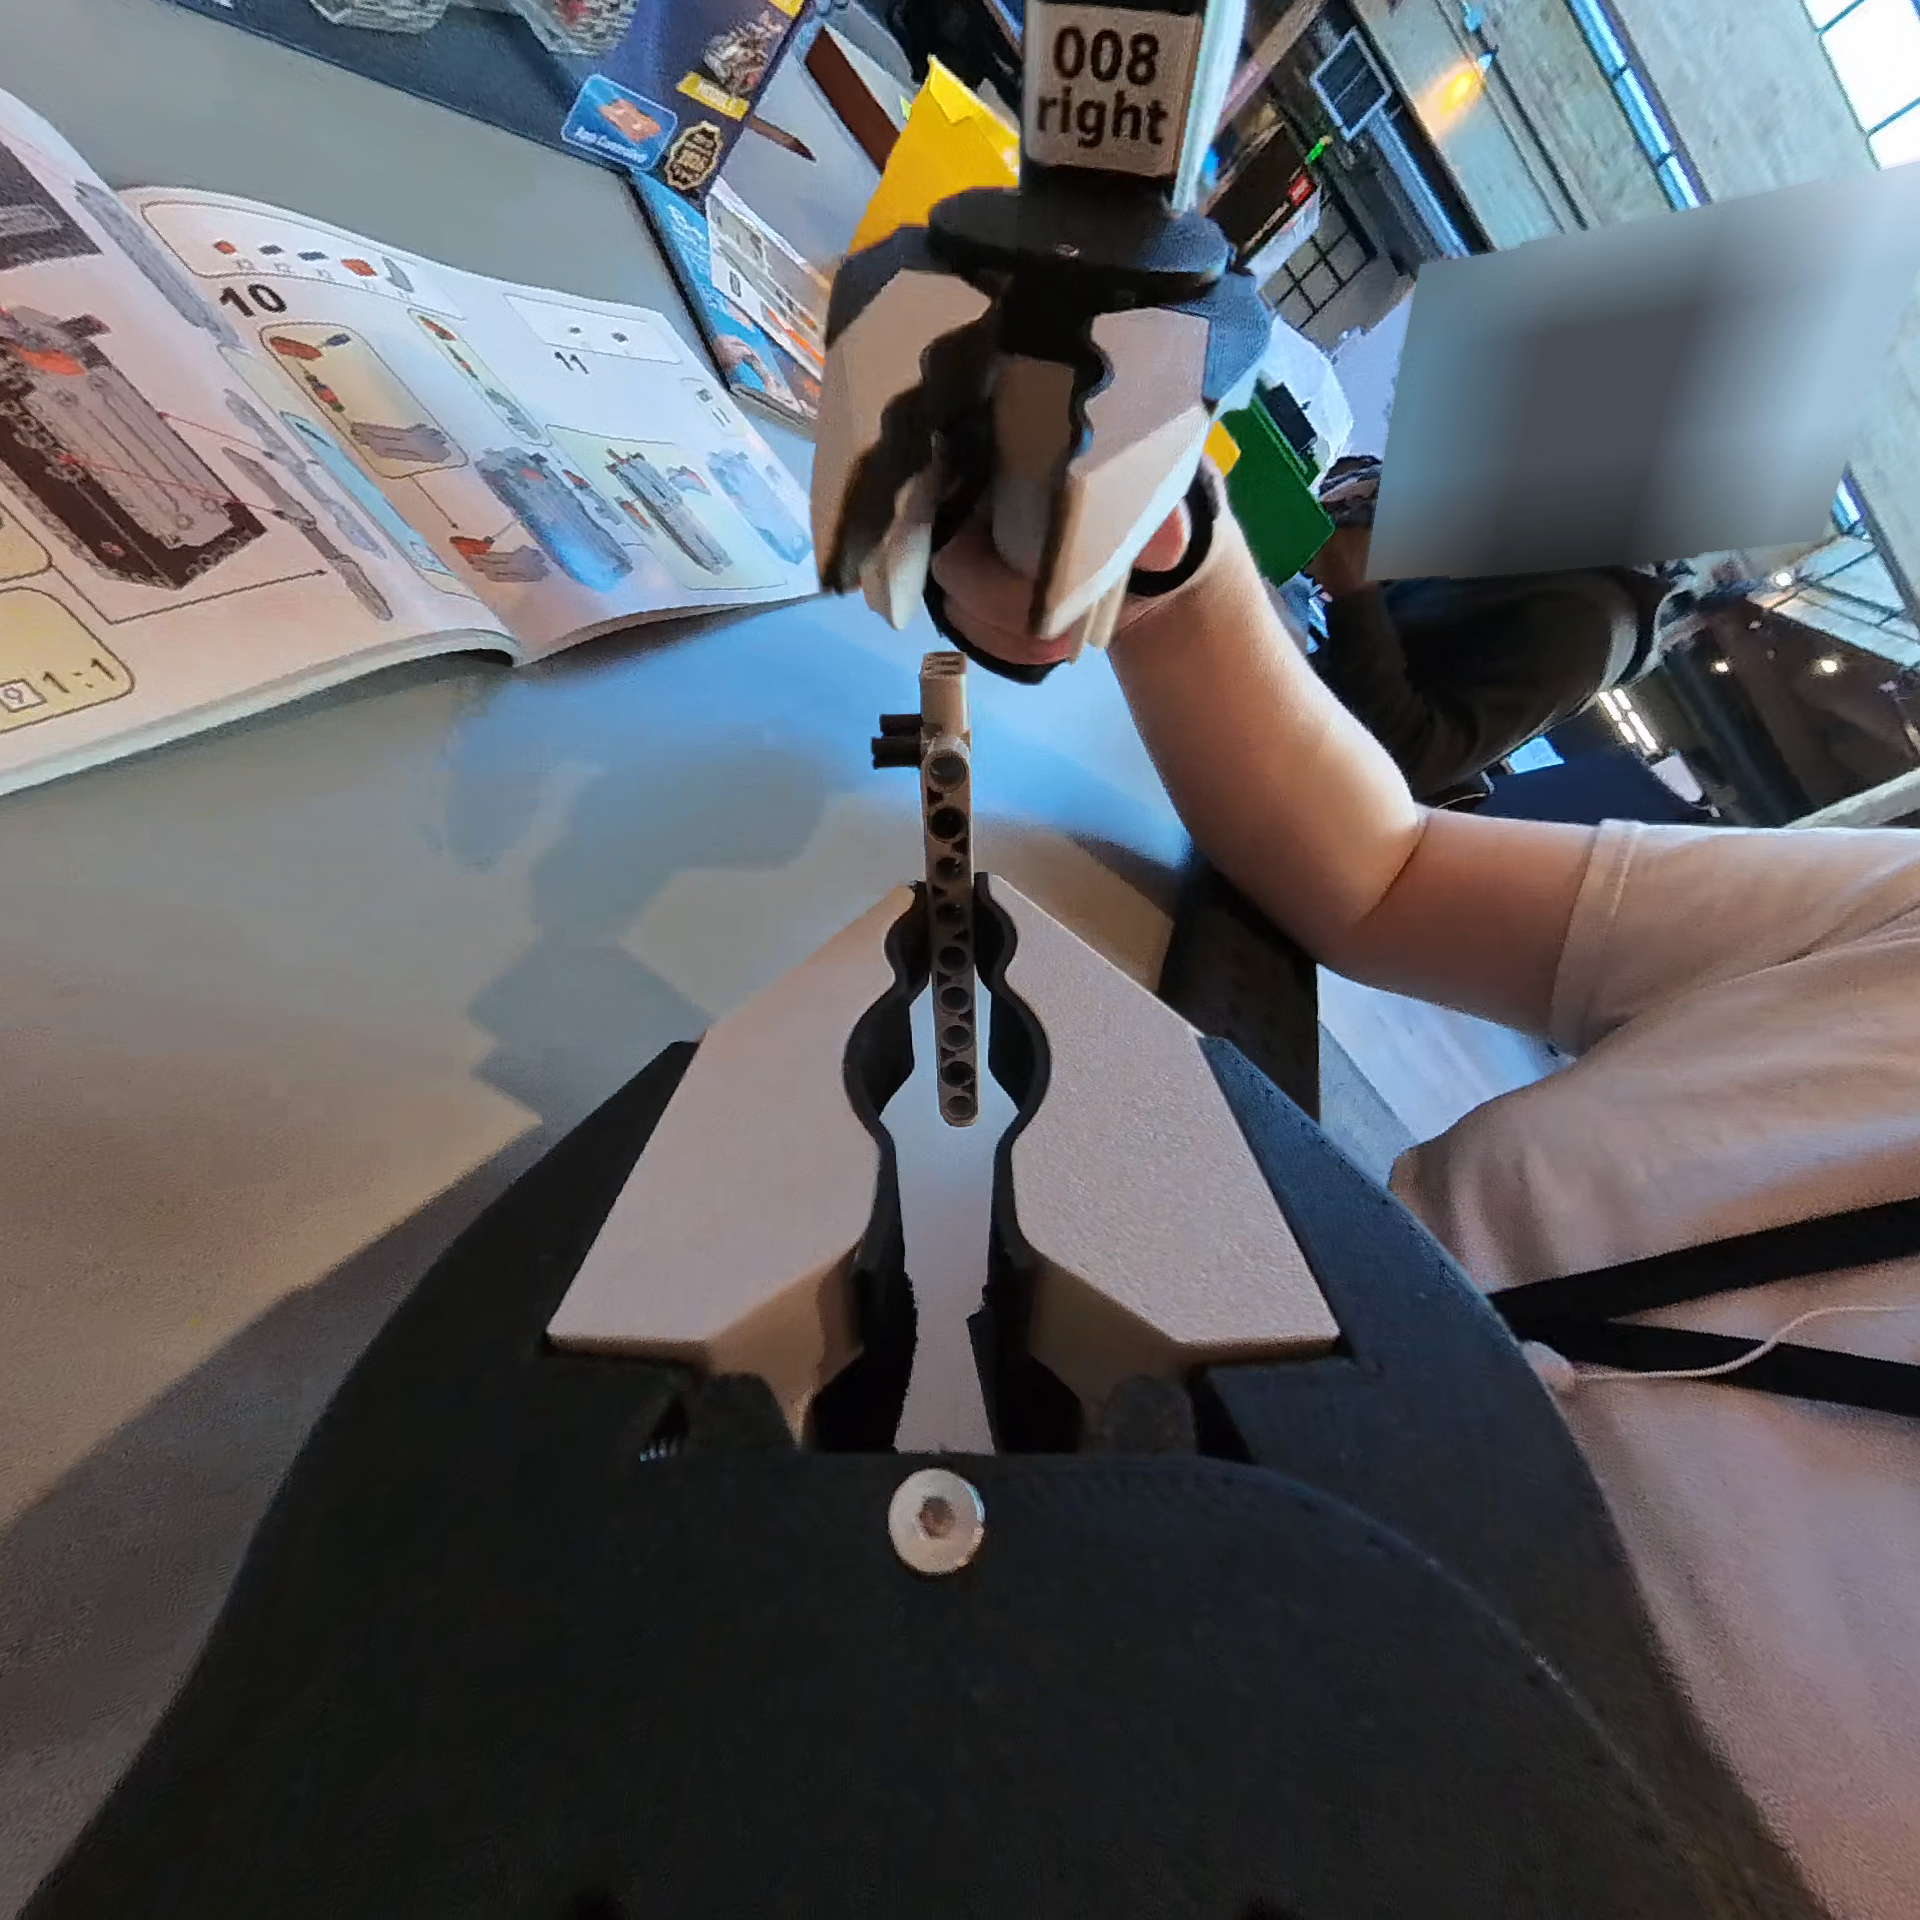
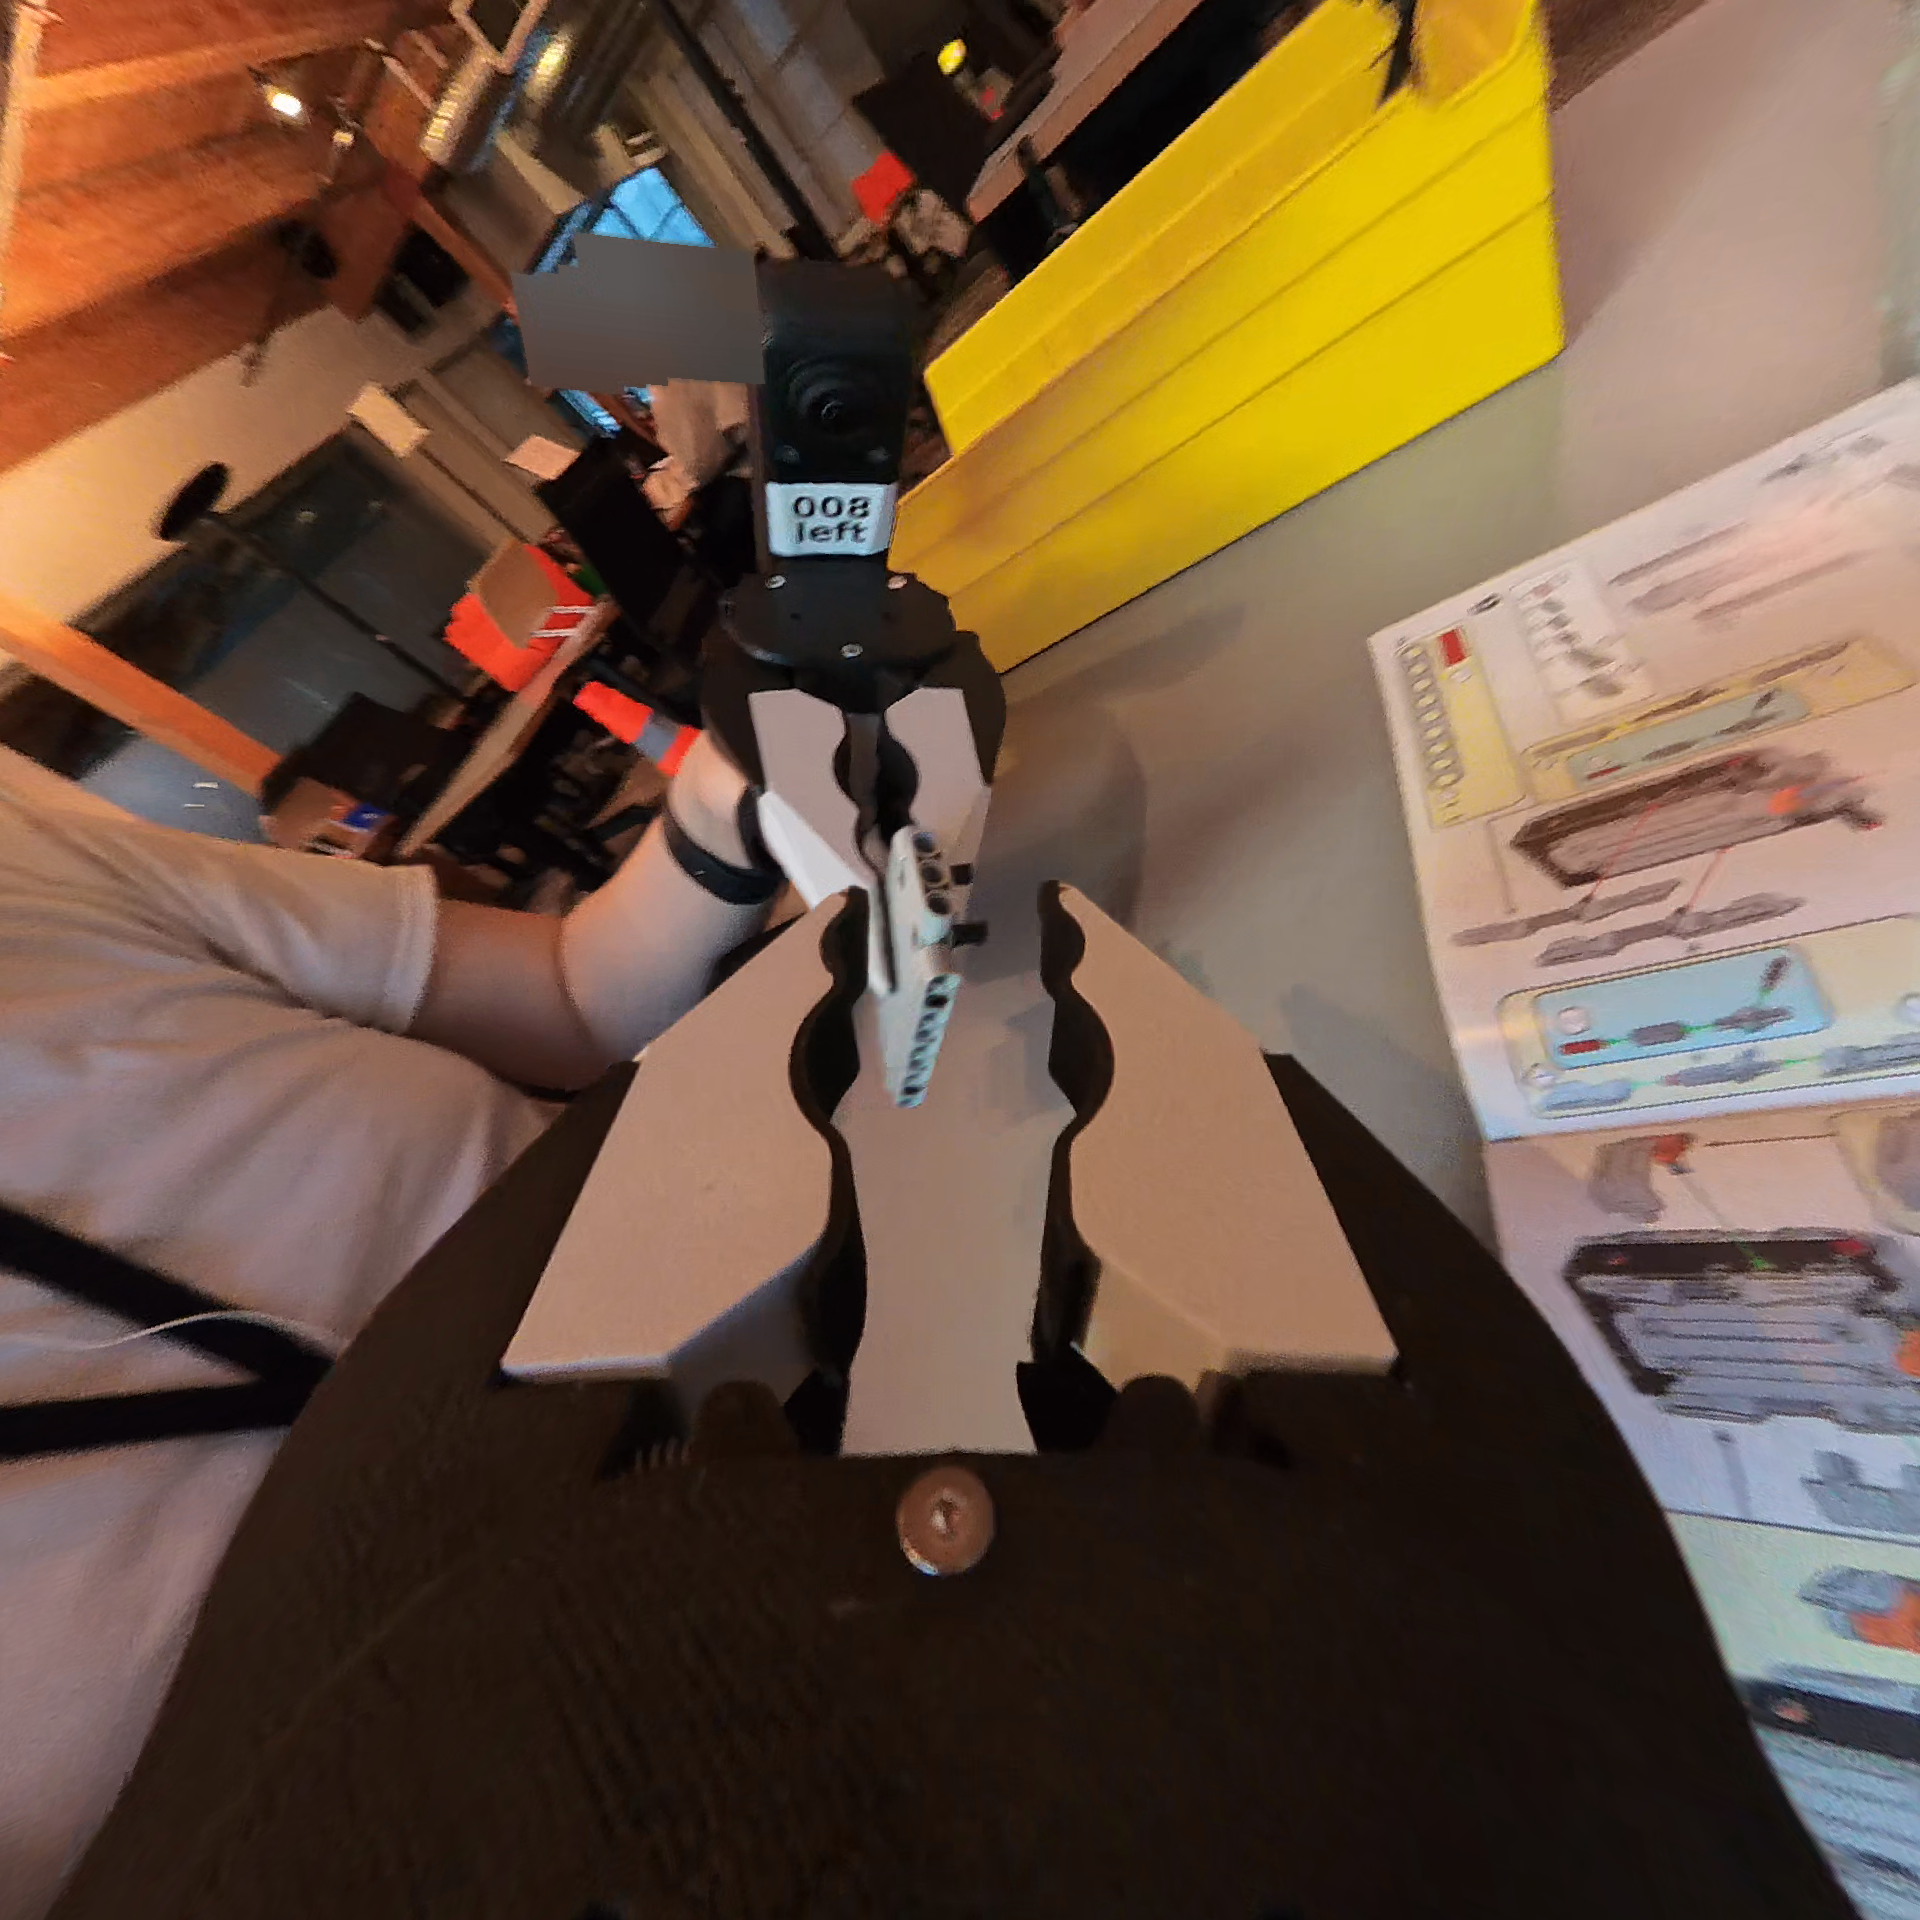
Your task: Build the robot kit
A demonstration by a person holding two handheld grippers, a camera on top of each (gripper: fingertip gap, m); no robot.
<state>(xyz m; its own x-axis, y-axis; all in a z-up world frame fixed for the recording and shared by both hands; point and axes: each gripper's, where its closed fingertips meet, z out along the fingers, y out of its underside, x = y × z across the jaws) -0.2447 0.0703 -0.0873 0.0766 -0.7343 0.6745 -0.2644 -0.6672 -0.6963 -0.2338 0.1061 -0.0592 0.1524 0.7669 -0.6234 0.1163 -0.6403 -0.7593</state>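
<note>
The left tongs point(image 1: 948, 894) clamp a grey perforated beam point(image 1: 951, 935) at frame centre above the bench point(image 1: 312, 987), while the right tongs point(image 2: 951, 904), spread open, hover just beside its pinned tip, empty, near the instruction booklet point(image 1: 343, 416).

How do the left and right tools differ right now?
The left tool is shut on the grey holed beam; the right tool stands open, holding nothing. The left tool carries the beam above the table; the right tool faces its free end. Both share beige fingers on black bodies.
</note>
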